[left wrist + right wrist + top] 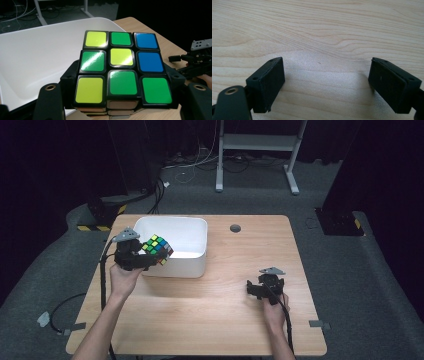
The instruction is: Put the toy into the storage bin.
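a light wooden table (200, 310) seen from above, with a person's two forearms coming in from the bottom edge, each hand holding a black two-jaw gripper. the left gripper (145, 257) is at the table's left side, raised at the near left corner of a white rectangular tub (192, 232) that sits on the far left part of the table. its jaws are closed on a puzzle cube (156, 249), one jaw on each side, so the cube hangs tilted over the tub's near left rim, partly above the white inside. in the left gripper view the puzzle cube (122, 68) is close up between the two black jaws, its facing side a mix of yellow, green and blue squares with black edges, and the tub's (37, 57) smooth white inner wall spreads out behind it; the wooden table edge and the other gripper (197, 62) sit farther off at the right. the right gripper (256, 289) is well apart from the tub, low over the bare wood at the near right part of the table, pointing toward the left. in the right gripper view its jaws stand wide apart with nothing between them, just pale wood grain (319, 37) beneath. a small dark round hole (235, 228) marks the table's far edge, beside the tub's right side.
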`<state>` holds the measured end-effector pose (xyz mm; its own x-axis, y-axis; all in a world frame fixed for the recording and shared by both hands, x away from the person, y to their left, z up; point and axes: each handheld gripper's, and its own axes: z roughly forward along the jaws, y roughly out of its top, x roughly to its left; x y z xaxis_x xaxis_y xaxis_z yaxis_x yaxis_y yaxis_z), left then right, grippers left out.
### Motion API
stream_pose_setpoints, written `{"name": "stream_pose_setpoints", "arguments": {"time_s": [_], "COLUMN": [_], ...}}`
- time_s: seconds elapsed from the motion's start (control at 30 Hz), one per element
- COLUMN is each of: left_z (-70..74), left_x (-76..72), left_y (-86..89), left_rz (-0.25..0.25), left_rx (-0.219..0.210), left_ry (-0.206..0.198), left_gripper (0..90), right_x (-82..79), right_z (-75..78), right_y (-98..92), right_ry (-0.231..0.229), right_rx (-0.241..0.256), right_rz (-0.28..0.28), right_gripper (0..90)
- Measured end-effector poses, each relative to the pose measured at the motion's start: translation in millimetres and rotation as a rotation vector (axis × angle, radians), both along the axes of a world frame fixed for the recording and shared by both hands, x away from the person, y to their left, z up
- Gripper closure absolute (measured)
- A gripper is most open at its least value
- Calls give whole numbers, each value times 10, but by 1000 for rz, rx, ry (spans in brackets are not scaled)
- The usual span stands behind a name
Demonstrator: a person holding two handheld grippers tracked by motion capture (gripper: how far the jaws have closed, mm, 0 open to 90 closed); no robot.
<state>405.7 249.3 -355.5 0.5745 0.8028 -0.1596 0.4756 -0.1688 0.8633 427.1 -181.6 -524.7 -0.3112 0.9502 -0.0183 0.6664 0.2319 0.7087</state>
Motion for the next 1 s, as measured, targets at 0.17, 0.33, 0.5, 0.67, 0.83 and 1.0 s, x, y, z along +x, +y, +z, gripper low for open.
{"name": "stream_pose_setpoints", "arguments": {"time_s": [0.17, 0.33, 0.5, 0.67, 0.83, 1.0], "left_z": [40, 96, 159, 202, 229, 254], "left_x": [34, 90, 128, 152, 179, 234], "left_y": [-3, -9, -10, -27, -36, -38], "left_rz": [5, 11, 16, 17, 15, 20], "left_rx": [2, 11, 3, 6, 8, 14], "left_ry": [-9, -13, -25, -31, -35, -28], "left_gripper": [337, 337, 337, 337, 337, 337], "right_x": [0, -1, -2, -3, -5, -6], "right_z": [0, 0, 0, 0, 0, 0], "right_y": [0, 1, 2, 4, 5, 7], "right_ry": [0, 0, 1, 0, 1, 1], "right_rx": [-1, -1, 0, 0, 1, 1], "right_rz": [2, 3, 3, 5, 4, 5], "right_gripper": [137, 137, 138, 137, 137, 138]}}
